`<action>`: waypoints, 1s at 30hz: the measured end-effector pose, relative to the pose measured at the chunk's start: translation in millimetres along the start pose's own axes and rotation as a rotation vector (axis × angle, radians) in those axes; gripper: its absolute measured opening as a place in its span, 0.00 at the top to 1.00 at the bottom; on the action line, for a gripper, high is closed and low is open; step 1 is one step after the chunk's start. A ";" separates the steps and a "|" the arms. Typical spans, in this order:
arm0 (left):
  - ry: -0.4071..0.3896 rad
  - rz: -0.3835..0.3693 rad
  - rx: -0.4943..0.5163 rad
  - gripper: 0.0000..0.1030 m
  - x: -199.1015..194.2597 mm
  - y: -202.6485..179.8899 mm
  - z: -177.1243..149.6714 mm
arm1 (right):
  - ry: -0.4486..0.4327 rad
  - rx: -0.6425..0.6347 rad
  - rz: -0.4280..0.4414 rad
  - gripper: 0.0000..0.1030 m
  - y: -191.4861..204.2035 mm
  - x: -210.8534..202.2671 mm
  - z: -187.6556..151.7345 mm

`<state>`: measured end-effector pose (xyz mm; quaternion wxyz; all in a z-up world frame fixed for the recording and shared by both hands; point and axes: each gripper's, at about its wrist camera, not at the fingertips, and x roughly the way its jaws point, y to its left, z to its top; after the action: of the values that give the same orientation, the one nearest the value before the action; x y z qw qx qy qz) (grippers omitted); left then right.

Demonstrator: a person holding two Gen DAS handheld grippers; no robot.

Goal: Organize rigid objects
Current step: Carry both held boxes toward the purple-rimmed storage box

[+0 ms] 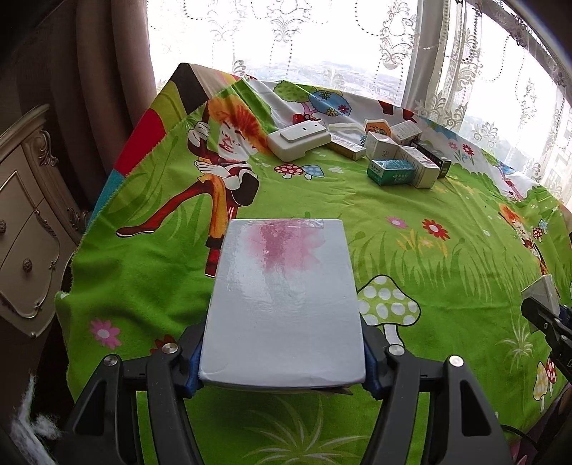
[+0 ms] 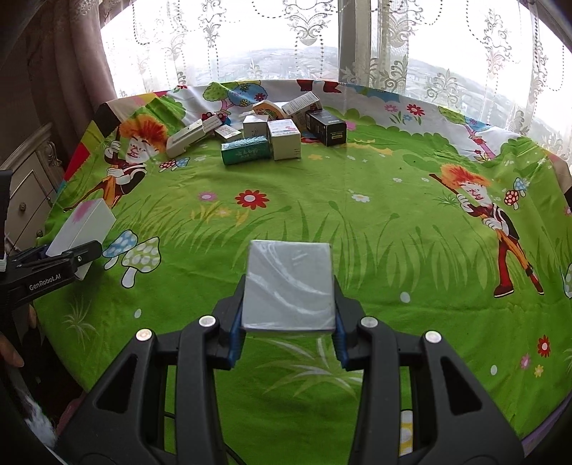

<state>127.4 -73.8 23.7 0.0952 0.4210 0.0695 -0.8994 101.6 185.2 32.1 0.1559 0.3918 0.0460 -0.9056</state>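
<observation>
Left gripper: my left gripper [image 1: 282, 361] is clamped on a flat white rectangular box with a pink smudge on its glossy top [image 1: 282, 304] — the blue pads press both long sides near the box's near end, and I see the box held clear above the cloth.
Right gripper: my right gripper [image 2: 289, 327] grips a smaller silver-grey box wrapped in clear film [image 2: 289, 286], pads tight on its two sides, the box lifted off the surface.
Same pair from the other side: in the right wrist view I see the left gripper [image 2: 53, 263] at the left edge with the pink-smudged box [image 2: 85, 223] tilted upward in it; in the left wrist view only a corner of the grey box [image 1: 541, 291] shows at the right edge.
Surface: a bright green cartoon-printed cloth with mushrooms, flowers and an orange-haired figure [image 2: 321, 221] covers the table.
Pile at the far side: a cluster of small cartons lies near the window — a teal box lying flat [image 2: 245, 150], an upright white box with pink print [image 2: 284, 139], a black box [image 2: 327, 127], and a flat white plastic device [image 1: 298, 139] at the left of the group. They sit touching or just beside each other; I cannot read the labels.
Surroundings: lace curtains [image 2: 311, 32] hang behind the table, and a cream carved cabinet [image 1: 25, 200] stands to the left.
Person: a bit of a hand [image 2: 12, 352] shows at the lower left of the right wrist view.
</observation>
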 end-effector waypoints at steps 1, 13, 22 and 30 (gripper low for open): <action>-0.004 0.001 0.002 0.36 -2.8 0.3 -1.1 | -0.002 -0.003 0.005 0.58 1.7 -3.2 -2.0; -0.075 -0.008 0.037 0.36 -46.8 -6.6 -12.6 | -0.053 -0.013 0.022 0.58 9.3 -49.9 -23.8; -0.138 -0.023 0.102 0.36 -84.6 -29.7 -20.1 | -0.132 0.013 0.005 0.57 -5.0 -103.8 -39.1; -0.176 -0.062 0.196 0.36 -112.9 -65.8 -29.1 | -0.197 0.040 -0.017 0.57 -34.2 -149.8 -57.2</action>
<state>204.7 8.9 95.2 0.0315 0.3455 -0.0143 -0.9378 227.1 266.3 99.8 0.1442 0.3035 0.0158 -0.9417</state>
